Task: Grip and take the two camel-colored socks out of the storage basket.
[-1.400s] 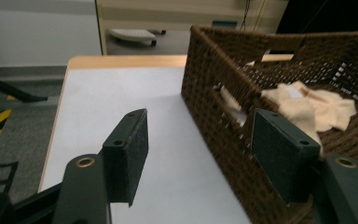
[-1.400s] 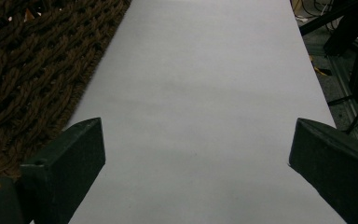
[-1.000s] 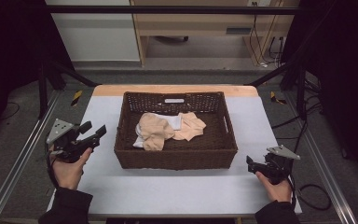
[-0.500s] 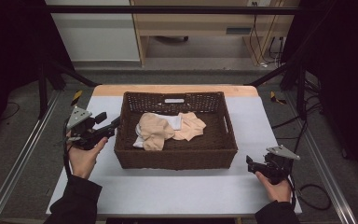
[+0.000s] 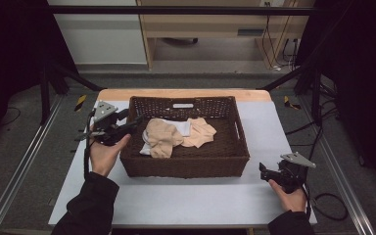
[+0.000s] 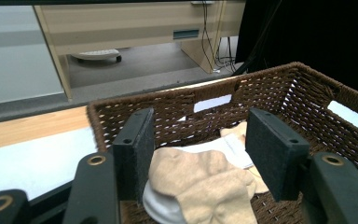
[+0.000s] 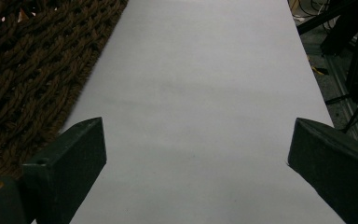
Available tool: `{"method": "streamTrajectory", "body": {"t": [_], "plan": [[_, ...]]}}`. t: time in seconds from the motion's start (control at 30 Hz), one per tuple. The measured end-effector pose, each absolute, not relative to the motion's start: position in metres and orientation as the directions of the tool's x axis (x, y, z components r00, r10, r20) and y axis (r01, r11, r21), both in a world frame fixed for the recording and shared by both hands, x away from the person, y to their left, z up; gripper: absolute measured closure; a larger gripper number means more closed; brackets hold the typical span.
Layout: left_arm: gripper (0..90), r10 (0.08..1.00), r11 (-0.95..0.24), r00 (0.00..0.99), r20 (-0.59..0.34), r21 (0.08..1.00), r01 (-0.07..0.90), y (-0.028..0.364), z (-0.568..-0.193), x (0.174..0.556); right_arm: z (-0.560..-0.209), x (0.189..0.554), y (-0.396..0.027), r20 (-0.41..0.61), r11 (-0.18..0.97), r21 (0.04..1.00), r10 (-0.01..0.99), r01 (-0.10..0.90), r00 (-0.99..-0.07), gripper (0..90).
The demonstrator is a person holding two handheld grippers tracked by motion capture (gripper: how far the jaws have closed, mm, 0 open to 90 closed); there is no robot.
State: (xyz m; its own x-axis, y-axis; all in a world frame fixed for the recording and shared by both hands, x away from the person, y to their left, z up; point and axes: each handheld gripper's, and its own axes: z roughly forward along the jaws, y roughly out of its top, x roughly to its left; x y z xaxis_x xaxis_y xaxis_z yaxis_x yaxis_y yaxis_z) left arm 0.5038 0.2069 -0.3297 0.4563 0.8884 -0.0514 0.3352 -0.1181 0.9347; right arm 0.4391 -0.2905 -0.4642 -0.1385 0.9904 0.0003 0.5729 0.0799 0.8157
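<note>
Left tool (image 5: 136, 120) reaches level over the basket (image 5: 186, 165) rim, jaws apart.

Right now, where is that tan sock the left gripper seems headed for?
In the high view the tan sock lies in the left half of the brown basket, on a white cloth, just right of the left gripper.

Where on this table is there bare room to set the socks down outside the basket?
The widest bare strip of the table runs along the near edge, between the basket and the person's forearms. Right of the basket is another bare band, bordered at its near end by the right gripper. The left side is crowded: the left gripper reaches over the rim toward the beige socks.
</note>
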Motion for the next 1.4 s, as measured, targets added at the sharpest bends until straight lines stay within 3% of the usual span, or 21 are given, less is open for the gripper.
{"method": "streamTrajectory", "body": {"t": [0.37,0.73,1.4], "plan": [[43.1,0.889,-0.109,0.454,-0.059,0.936,0.335,0.185,-0.342,0.53,-0.465,0.44,-0.29,-0.003,0.083,0.817,0.99,0.571,-0.139,4.6],[42.8,0.89,-0.209,0.457,0.007,0.895,0.394,0.168,-0.373,0.551,-0.465,0.44,-0.29,-0.003,0.085,0.814,0.99,0.574,-0.143,4.6],[40.4,0.865,-0.326,0.497,0.067,0.829,0.455,0.155,-0.41,0.555,-0.466,0.44,-0.289,-0.006,0.089,0.812,0.99,0.577,-0.144,4.6]]}}
